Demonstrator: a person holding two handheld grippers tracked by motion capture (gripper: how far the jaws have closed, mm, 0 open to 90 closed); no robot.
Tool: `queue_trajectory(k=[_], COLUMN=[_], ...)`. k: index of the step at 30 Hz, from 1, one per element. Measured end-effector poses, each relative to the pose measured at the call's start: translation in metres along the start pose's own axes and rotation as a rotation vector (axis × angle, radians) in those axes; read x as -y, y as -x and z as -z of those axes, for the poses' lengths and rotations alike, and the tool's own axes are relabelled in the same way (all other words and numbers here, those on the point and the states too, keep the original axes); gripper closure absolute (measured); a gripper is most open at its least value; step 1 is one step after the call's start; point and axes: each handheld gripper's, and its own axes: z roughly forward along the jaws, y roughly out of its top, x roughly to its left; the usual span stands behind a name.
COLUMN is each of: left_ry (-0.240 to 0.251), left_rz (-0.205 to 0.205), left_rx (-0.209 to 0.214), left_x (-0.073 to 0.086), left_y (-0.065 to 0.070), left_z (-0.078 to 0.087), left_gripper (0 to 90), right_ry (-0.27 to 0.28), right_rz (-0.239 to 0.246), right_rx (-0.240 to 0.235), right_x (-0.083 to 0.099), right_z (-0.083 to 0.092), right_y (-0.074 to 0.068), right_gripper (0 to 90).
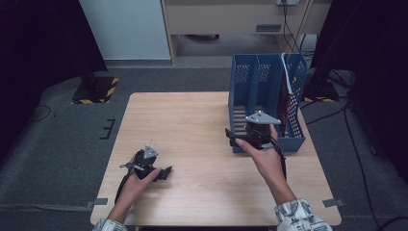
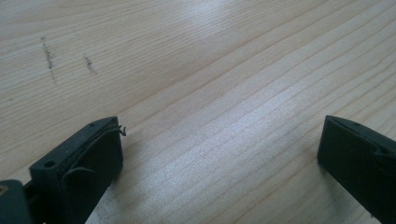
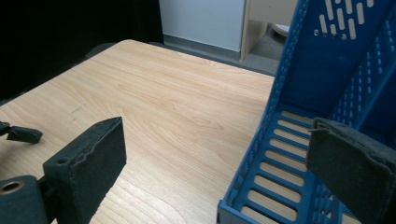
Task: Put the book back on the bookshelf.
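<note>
Near left: left gripper (image 1: 161, 172) rests low on wooden table (image 1: 192, 120), jaws wide apart, nothing betw them, prob parked. Right: right gripper (image 1: 235, 137), jaws spread, straddles near-left wall of blue file rack (image 1: 267, 86), likely to grab/shift it. Rack: perforated, slotted floor, upright dividers, far right on table.

Grey carpet floor (image 1: 57, 144), white wall panel (image 1: 126, 29), wooden cabinet (image 1: 226, 17) behind.

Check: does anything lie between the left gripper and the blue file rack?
No: bare table between left gripper and blue file rack, per high view.
</note>
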Motion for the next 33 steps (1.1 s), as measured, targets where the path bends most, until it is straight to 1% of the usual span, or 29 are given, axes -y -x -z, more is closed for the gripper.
queue_trajectory(k=[5, 6, 7, 12, 13, 14, 15, 16, 19, 20, 22, 23, 26, 30, 31, 33], left_ry=[-0.001, -0.001, -0.001, 0.000, 0.000, 0.000, 0.000, 0.000, 0.000, -0.001, -0.001, 0.000, -0.001, -0.001, 0.000, -0.001], left_rz=[0.000, 0.000, 0.000, 0.000, 0.000, 0.000, 0.000, 0.000, 0.000, 0.000, 0.000, 0.000, 0.000, -0.001, -0.001, 0.000], left_rx=[0.001, 0.001, 0.001, 0.001, 0.001, 0.001, 0.001, 0.001, 0.002, 0.002, 0.002, 0.002, 0.002, 0.002, 0.002, 0.003], left_x=[0.000, 0.000, 0.000, 0.000, 0.000, 0.000, 0.000, 0.000, 0.000, 0.000, 0.000, 0.000, 0.000, 0.000, 0.000, 0.000], left_y=[0.000, 0.000, 0.000, 0.000, 0.000, 0.000, 0.000, 0.000, 0.000, 0.000, 0.000, 0.000, 0.000, 0.000, 0.000, 0.000], left_z=[0.000, 0.000, 0.000, 0.000, 0.000, 0.000, 0.000, 0.000, 0.000, 0.000, 0.000, 0.000, 0.000, 0.000, 0.000, 0.000], left_gripper=[0.0, 0.0, 0.0, 0.0, 0.0, 0.0, 0.0, 0.0, 0.0, 0.0, 0.0, 0.0, 0.0, 0.0, 0.0, 0.0], right_ry=[0.003, 0.005, 0.005, 0.000, 0.000, 0.000, -0.010, -0.010, -0.024, -0.034, -0.038, -0.044, -0.053, -0.083, -0.090, -0.098], right_rz=[0.016, 0.020, 0.020, 0.040, 0.048, 0.048, 0.057, 0.057, 0.071, 0.086, 0.090, 0.095, 0.097, 0.104, 0.106, 0.106], right_rx=[-0.015, -0.025, -0.025, -0.056, -0.068, -0.068, -0.080, -0.080, -0.101, -0.119, -0.124, -0.138, -0.148, -0.169, -0.179, -0.185], right_x=[-0.006, -0.007, -0.007, -0.009, -0.008, -0.008, -0.007, -0.007, -0.003, 0.000, 0.001, 0.005, 0.009, 0.021, 0.027, 0.030], right_z=[-0.002, -0.004, -0.004, -0.011, -0.014, -0.014, -0.018, -0.018, -0.024, -0.027, -0.029, -0.031, -0.034, -0.039, -0.041, -0.042], right_y=[-0.007, -0.011, -0.011, -0.024, -0.030, -0.030, -0.035, -0.035, -0.044, -0.048, -0.050, -0.053, -0.056, -0.060, -0.062, -0.063], right_gripper=[5.3, 5.4, 5.4, 5.4, 5.4, 5.4, 5.3, 5.3, 5.1, 5.1, 5.0, 5.0, 5.0, 5.6, 6.5, 6.4])
